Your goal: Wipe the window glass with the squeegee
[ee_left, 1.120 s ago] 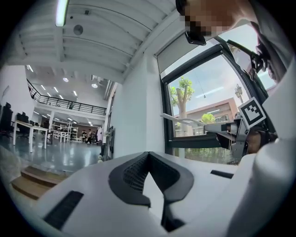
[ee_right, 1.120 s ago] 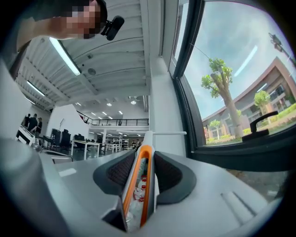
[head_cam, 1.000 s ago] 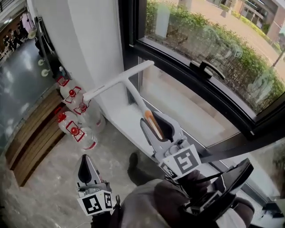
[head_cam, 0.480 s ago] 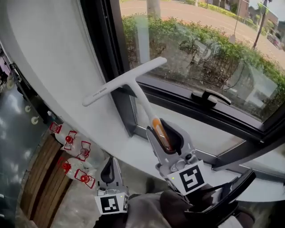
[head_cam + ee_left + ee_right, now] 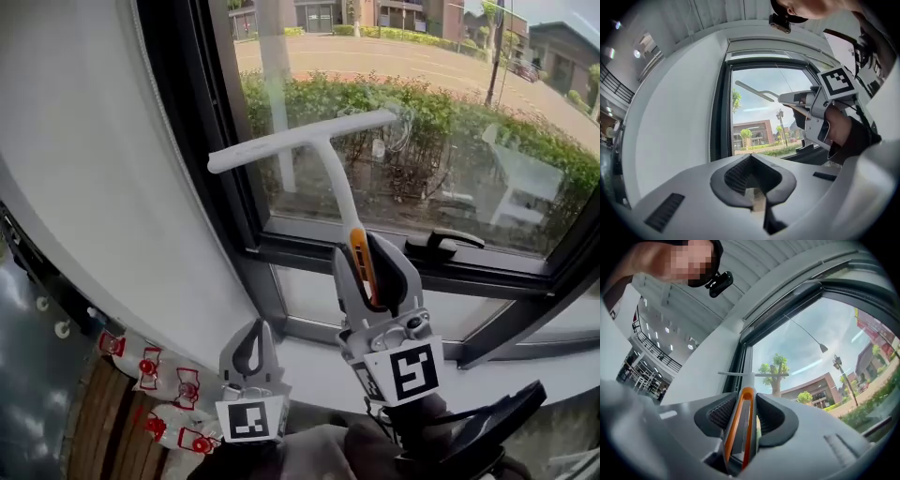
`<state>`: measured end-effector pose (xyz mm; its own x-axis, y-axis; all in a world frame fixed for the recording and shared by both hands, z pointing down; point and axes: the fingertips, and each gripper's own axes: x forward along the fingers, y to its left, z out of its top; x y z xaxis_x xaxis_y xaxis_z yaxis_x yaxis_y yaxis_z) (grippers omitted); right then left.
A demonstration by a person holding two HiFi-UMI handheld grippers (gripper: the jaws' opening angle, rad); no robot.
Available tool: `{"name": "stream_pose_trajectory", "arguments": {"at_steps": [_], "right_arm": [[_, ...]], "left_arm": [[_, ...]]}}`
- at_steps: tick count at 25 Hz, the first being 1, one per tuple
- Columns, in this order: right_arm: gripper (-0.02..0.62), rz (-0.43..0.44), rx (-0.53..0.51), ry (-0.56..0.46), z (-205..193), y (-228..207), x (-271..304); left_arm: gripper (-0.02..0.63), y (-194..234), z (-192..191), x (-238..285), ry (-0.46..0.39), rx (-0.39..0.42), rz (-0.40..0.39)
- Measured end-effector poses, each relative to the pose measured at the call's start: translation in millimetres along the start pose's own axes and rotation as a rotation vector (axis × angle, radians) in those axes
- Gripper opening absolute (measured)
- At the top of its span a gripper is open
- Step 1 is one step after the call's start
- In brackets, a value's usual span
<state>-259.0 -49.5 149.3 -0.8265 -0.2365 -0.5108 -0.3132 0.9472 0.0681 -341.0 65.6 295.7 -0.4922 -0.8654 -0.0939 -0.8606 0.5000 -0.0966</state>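
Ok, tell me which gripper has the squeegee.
The right gripper: its jaws clamp the squeegee by its handle. The left gripper, lower down, is shut and empty.

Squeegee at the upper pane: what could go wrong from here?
The right claw pinches only the orange-edged handle tail of the white T-shaped squeegee, so pressing on the glass may twist it loose. A downward stroke could run the blade into the black window latch. Its left end, near the dark frame, may snag.

The squeegee [image 5: 314, 139] rises from between the right gripper's [image 5: 373, 261] jaws, its blade crosswise before the window glass [image 5: 450, 103] (contact unclear), above the window handle [image 5: 441, 246]. The left gripper [image 5: 252, 339] sits lower left of the right; bottles [image 5: 155, 380] lie below the sill [image 5: 317, 373], far left.
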Motion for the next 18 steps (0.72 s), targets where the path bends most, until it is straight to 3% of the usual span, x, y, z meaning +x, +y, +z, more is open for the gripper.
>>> {"name": "stream_pose_trajectory", "arguments": {"at_steps": [6, 12, 18], "right_arm": [[0.132, -0.172, -0.094, -0.13, 33.7, -0.9, 62.9], [0.132, -0.281, -0.163, -0.131, 39.1, -7.5, 104.5], [0.132, -0.287, -0.223, -0.099, 40.7, -12.4, 125.5]], "left_arm": [[0.002, 32.2, 51.6, 53.7, -0.057, 0.043, -0.177], [0.002, 59.6, 75.5, 85.4, -0.071, 0.048, -0.21], [0.002, 44.6, 76.1, 87.2, -0.087, 0.018, -0.29]]}}
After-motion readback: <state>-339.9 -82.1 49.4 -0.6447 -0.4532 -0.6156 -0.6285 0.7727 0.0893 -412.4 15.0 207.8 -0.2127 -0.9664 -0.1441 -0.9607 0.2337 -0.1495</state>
